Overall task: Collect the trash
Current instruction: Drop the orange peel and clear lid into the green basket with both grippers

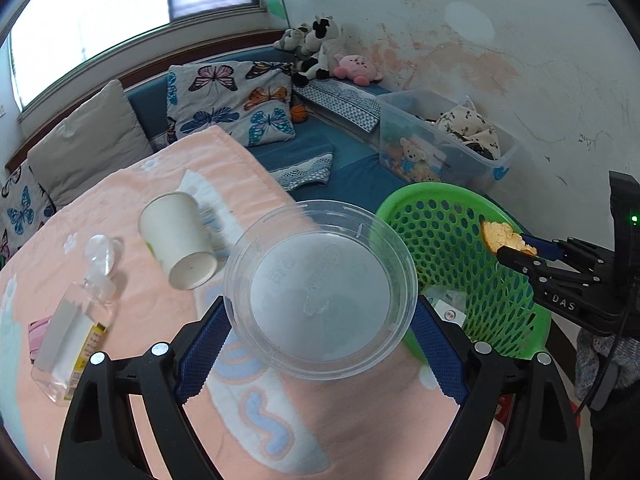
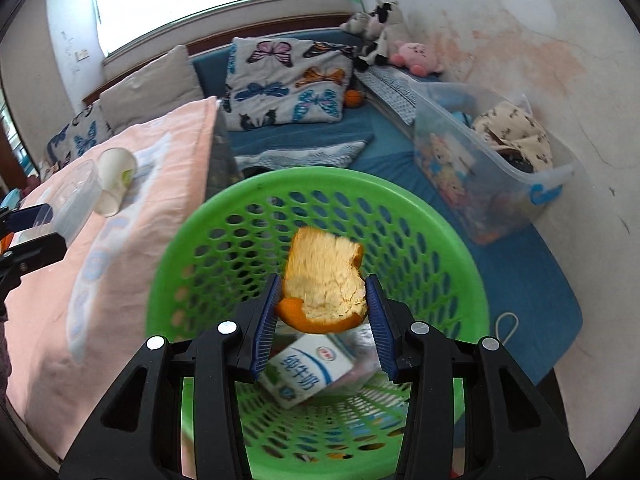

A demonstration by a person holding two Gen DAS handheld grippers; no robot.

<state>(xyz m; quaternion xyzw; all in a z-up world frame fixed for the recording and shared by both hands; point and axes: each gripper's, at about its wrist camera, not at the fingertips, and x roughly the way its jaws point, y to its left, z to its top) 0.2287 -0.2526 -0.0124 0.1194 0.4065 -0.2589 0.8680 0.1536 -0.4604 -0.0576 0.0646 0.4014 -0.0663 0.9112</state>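
On the table, at 9 o'clock in the left view, a bottle [image 1: 76, 332] and a cup [image 1: 178, 240] lie uncollected. The left gripper [image 1: 320, 344] is clamped on a clear bowl [image 1: 320, 292], held above the blanket [image 1: 248, 432]. At 3 o'clock, the right gripper [image 2: 322, 312] is clamped on an orange peel [image 2: 324, 280] above the basket [image 2: 192, 248]. A milk carton [image 2: 304, 372] already lies inside. Judgement: task partly done; peel, bowl, cup and bottle remain.
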